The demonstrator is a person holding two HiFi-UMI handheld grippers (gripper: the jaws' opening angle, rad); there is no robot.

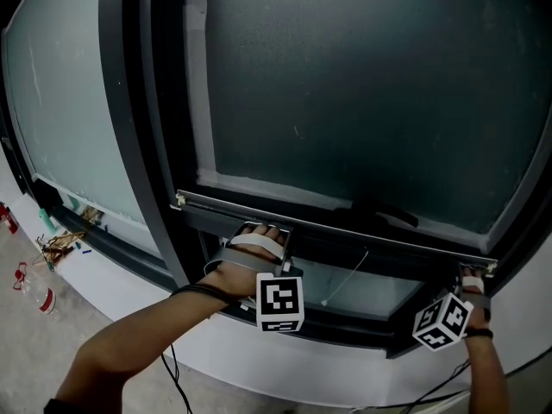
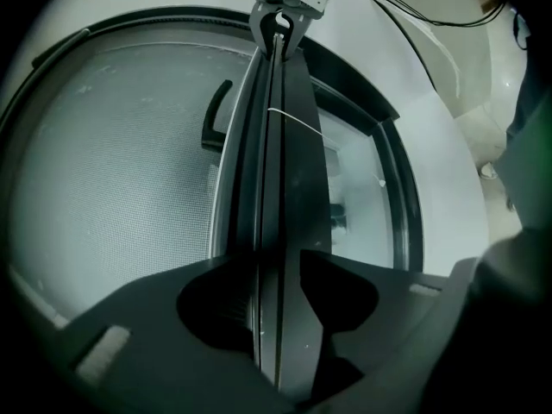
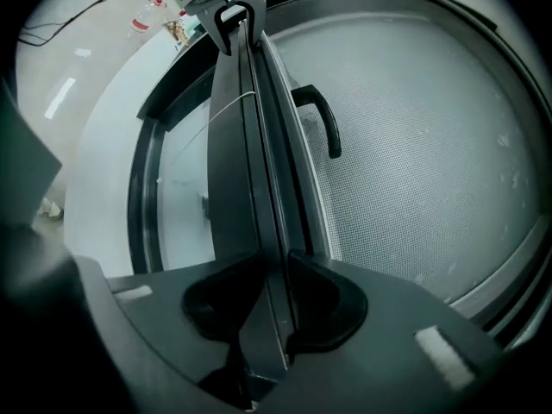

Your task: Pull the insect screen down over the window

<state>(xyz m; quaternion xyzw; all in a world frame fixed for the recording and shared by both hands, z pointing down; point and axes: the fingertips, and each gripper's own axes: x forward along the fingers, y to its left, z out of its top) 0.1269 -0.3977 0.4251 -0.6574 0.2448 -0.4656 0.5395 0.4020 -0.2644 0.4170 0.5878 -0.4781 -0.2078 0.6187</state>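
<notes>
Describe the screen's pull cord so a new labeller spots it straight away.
Start at the big dark window and drop to the insect screen's bottom bar running across it. Between the left gripper and the right gripper, a pull cord hangs from that bar over the pale lower pane. It is the only thin white line there, ending in a small bead.
</notes>
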